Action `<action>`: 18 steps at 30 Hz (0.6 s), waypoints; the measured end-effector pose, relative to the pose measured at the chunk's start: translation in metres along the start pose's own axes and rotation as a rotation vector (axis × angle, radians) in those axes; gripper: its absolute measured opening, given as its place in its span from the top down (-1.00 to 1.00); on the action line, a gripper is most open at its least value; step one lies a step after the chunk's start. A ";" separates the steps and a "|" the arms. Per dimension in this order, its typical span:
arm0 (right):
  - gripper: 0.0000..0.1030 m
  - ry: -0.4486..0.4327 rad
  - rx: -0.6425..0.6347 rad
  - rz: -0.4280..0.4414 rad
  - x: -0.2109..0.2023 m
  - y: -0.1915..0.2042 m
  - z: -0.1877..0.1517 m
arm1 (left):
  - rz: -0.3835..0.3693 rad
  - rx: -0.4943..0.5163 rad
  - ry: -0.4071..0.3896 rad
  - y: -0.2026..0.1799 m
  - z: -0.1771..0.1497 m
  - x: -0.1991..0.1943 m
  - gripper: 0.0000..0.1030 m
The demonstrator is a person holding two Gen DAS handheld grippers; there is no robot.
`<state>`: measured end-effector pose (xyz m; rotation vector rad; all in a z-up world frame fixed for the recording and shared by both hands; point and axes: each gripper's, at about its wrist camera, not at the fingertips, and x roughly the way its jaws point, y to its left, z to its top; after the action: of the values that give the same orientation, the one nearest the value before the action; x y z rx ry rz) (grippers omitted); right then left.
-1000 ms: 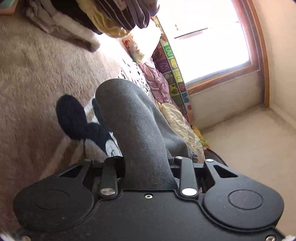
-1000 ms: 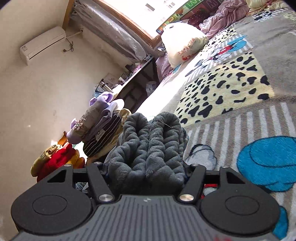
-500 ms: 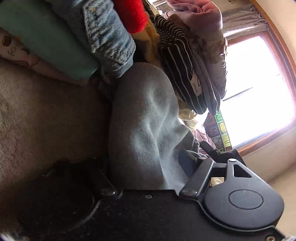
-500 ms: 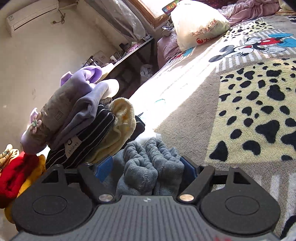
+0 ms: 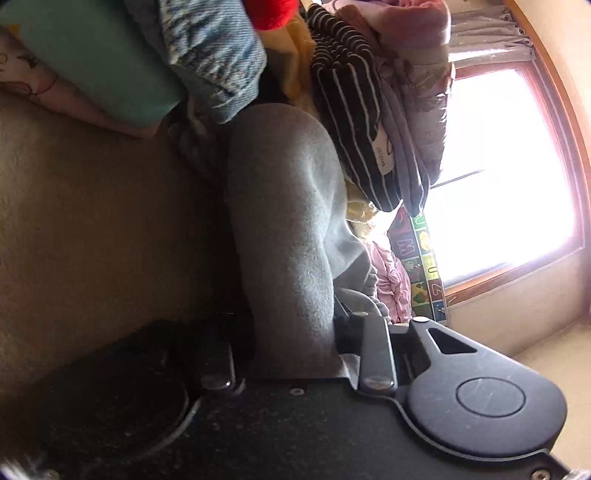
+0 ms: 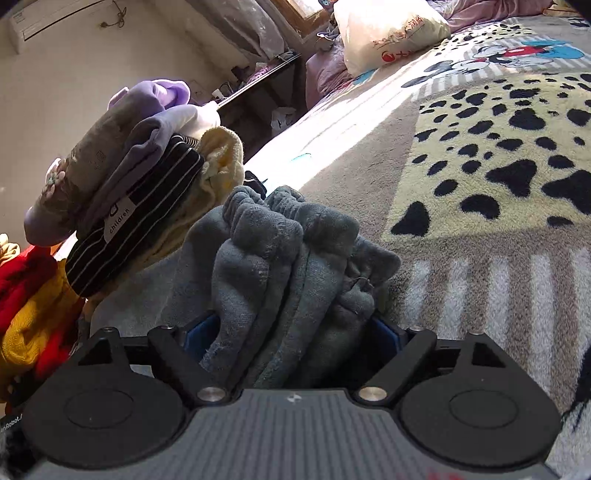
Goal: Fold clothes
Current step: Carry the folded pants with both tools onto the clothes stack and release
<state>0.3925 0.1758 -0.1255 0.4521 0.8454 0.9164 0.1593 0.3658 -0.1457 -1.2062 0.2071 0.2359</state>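
A folded grey fleece garment lies on the bed blanket, its far end pushed against a pile of folded clothes. My left gripper is shut on its near end; the cloth hides the fingertips. In the right wrist view the same grey garment is bunched between the blue pads of my right gripper. Those jaws stand spread wide and the cloth rests loosely on the blanket.
The pile holds a black striped garment, denim, a teal piece and red and yellow knits. A white pillow lies at the bed's far end. A bright window is beyond.
Both grippers carried the grey garment across the bed and set it down against the clothes pile. The right jaws have spread, showing the blue pads.
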 end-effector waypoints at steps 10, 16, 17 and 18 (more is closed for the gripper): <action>0.05 -0.239 0.272 0.362 -0.075 0.001 0.017 | -0.260 0.373 -0.061 -0.094 -0.006 -0.051 0.48; 0.05 -0.356 0.182 0.583 -0.100 0.069 0.073 | -0.439 0.459 -0.246 -0.160 0.048 -0.087 0.48; 0.05 -0.380 0.171 0.625 -0.100 0.086 0.090 | -0.464 0.459 -0.275 -0.169 0.062 -0.088 0.48; 0.05 -0.397 0.170 0.660 -0.097 0.100 0.104 | -0.483 0.456 -0.304 -0.178 0.077 -0.089 0.48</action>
<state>0.3931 0.1505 0.0463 1.0621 0.4040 1.3021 0.1281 0.3717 0.0653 -0.7242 -0.2853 -0.0538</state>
